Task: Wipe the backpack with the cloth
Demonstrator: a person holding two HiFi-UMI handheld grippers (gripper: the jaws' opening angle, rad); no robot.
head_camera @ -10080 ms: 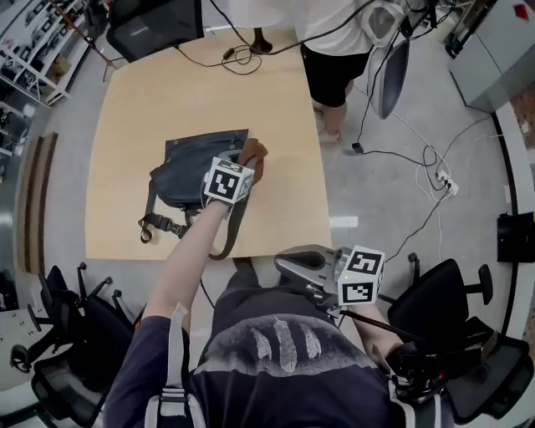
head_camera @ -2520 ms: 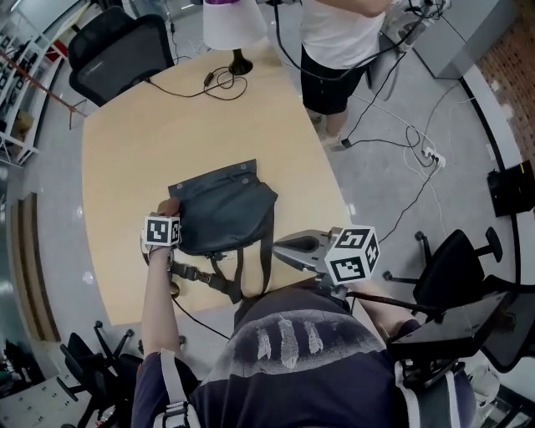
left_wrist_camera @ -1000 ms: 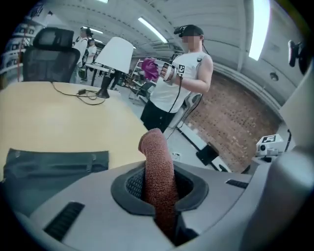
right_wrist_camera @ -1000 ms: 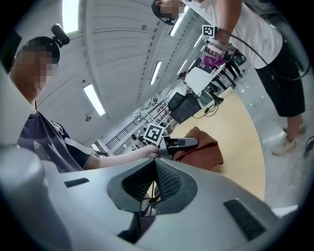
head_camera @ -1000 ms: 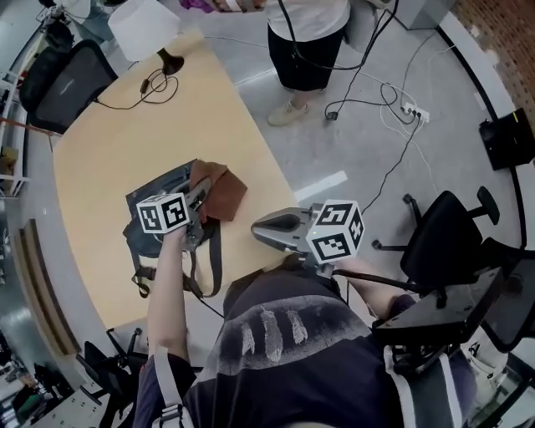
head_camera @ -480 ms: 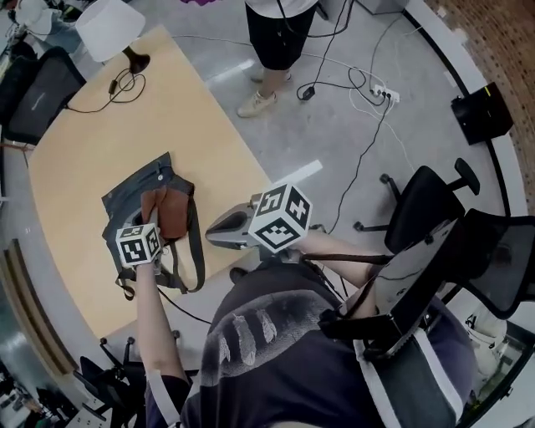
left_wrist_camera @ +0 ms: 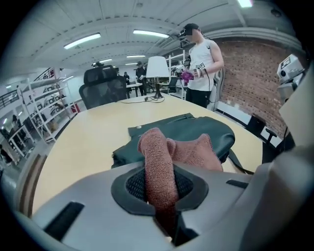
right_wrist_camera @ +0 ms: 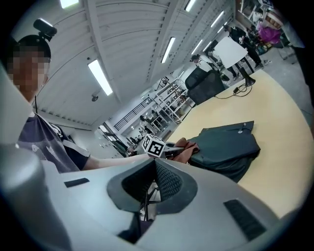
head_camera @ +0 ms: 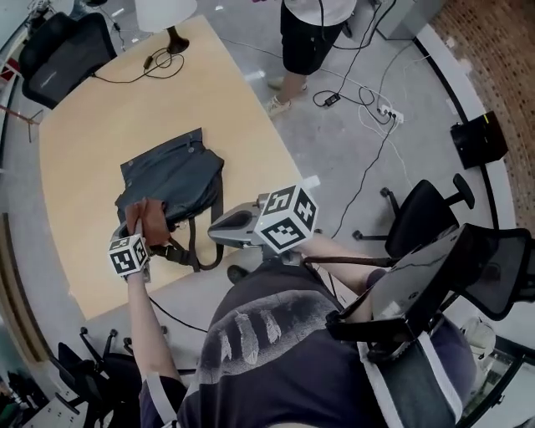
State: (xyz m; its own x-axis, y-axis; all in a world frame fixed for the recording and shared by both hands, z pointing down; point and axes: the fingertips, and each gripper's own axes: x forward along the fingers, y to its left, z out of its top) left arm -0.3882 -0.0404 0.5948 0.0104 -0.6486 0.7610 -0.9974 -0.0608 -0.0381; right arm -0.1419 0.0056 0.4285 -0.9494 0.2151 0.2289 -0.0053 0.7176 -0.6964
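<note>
The grey two-jaw left gripper (head_camera: 138,236), topped by its black-and-white marker cube, sits at the left middle of the head view. It is at the end of a bare left forearm (head_camera: 144,322) that stretches straight up from the lower left. Its jaws are clamped on a fold of rust-brown terry cloth (left_wrist_camera: 158,162). The grey right gripper (head_camera: 219,227) hangs near frame centre and points left, its jaws pressed together on nothing. The right forearm (head_camera: 338,266) is bent close to the torso.

Pale wooden table (head_camera: 84,125) on grey floor (head_camera: 343,142); brick wall (head_camera: 501,42); black office chair (head_camera: 420,216); white lamp (head_camera: 165,10).
</note>
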